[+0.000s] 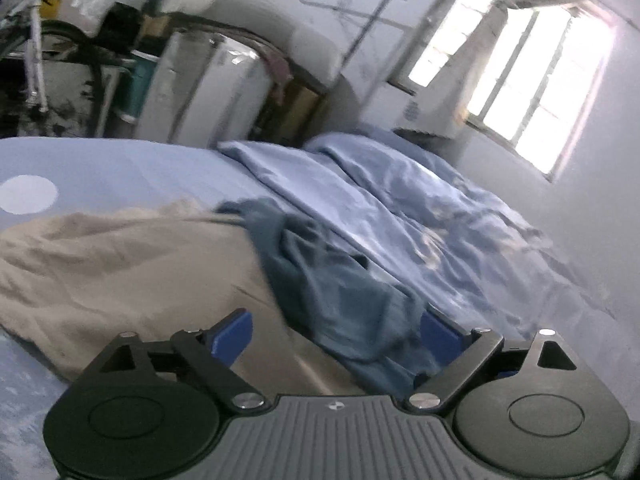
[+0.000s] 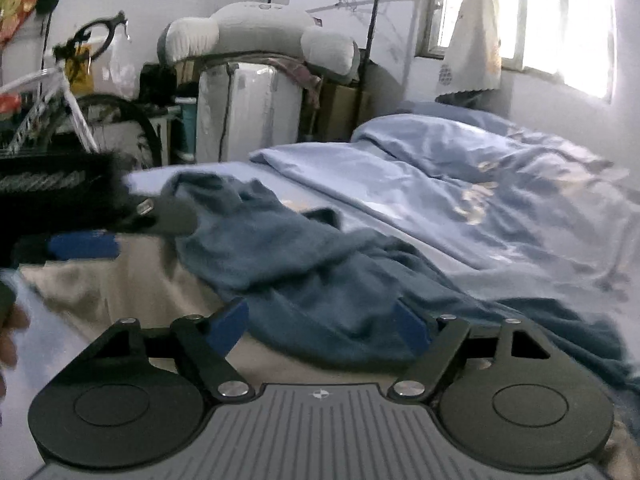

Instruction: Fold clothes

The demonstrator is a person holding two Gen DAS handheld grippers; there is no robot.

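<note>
A: On the bed (image 1: 120, 160), we hover the left tool (image 1: 336, 332) with its blue fingers (image 1: 234, 334) spread wide, gripping nothing.

B: Our right tool (image 2: 320, 326) is likewise open and empty. The crumpled blue garment (image 2: 304, 264) lies just ahead of both, draped partly over a beige garment (image 1: 120, 264).

A: A rumpled light-blue duvet (image 1: 400, 200) sits beyond, under the window (image 1: 520, 92).

Crumpled garment (image 2: 304, 272) lies just ahead of the right gripper (image 2: 320, 328) – on a cloth (image 2: 120, 300) spread left; duvet (image 2: 480, 184) beyond, rightward
</note>
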